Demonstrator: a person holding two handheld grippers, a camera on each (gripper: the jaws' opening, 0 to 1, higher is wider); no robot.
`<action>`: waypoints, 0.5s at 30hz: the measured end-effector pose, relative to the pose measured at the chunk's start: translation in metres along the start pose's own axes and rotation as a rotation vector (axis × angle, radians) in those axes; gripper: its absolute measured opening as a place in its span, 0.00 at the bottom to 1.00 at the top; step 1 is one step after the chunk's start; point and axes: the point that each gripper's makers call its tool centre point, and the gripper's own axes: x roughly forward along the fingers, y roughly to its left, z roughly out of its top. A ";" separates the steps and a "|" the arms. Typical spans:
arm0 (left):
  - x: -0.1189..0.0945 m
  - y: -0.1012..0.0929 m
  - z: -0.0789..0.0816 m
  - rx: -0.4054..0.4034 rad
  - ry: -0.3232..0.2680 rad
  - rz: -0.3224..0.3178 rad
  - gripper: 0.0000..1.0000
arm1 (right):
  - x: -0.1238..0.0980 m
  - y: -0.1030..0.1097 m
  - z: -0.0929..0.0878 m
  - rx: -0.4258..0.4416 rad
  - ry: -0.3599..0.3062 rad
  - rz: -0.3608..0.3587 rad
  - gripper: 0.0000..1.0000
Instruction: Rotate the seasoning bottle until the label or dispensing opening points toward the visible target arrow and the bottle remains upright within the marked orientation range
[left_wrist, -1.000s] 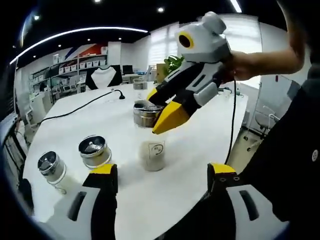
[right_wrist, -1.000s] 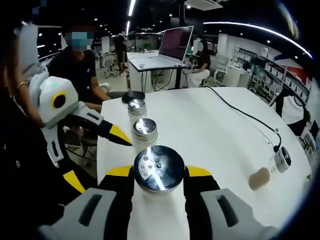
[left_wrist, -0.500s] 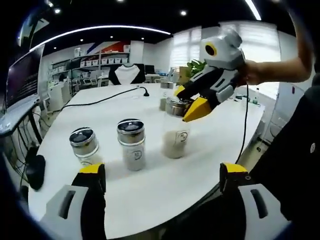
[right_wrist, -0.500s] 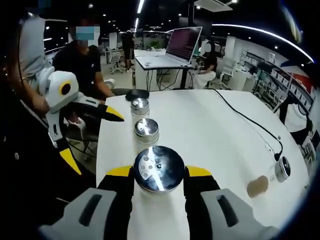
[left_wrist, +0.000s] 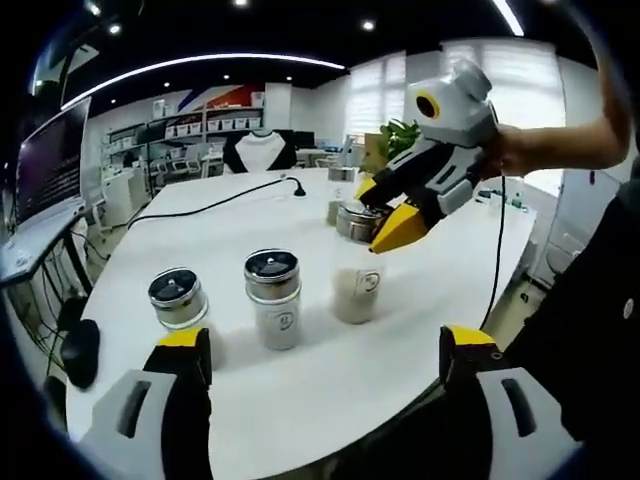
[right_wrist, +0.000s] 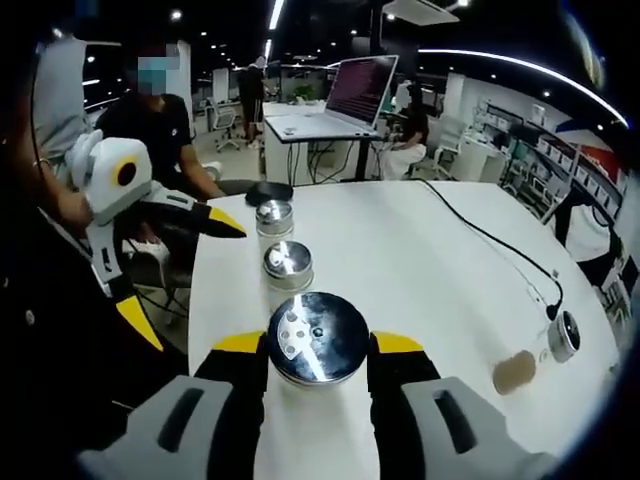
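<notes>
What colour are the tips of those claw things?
Yellow, on grey and black bodies. The left gripper view shows it best, on the right gripper clamping the bottle lid.

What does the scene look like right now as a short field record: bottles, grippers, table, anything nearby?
held bottle: seasoning bottle, upright, pale powder inside, face mark on its label turned to the left gripper view
right gripper: jaws shut on that bottle's perforated metal cap
left gripper: open, holding nothing, back from the bottles
other bottles: two more in a row beside it, upright
table: white, with a black cable
target arrow: cannot tell
nearby: open laptop on a desk behind
</notes>
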 end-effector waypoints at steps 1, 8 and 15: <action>0.001 -0.001 0.001 -0.008 -0.009 -0.004 1.00 | -0.001 -0.002 -0.001 0.029 0.005 -0.021 0.40; 0.003 -0.007 0.001 -0.013 -0.010 -0.024 1.00 | -0.017 -0.008 0.007 0.137 -0.051 -0.030 0.43; 0.002 -0.009 -0.008 -0.017 0.022 -0.042 1.00 | -0.039 -0.038 0.010 0.294 -0.109 -0.101 0.47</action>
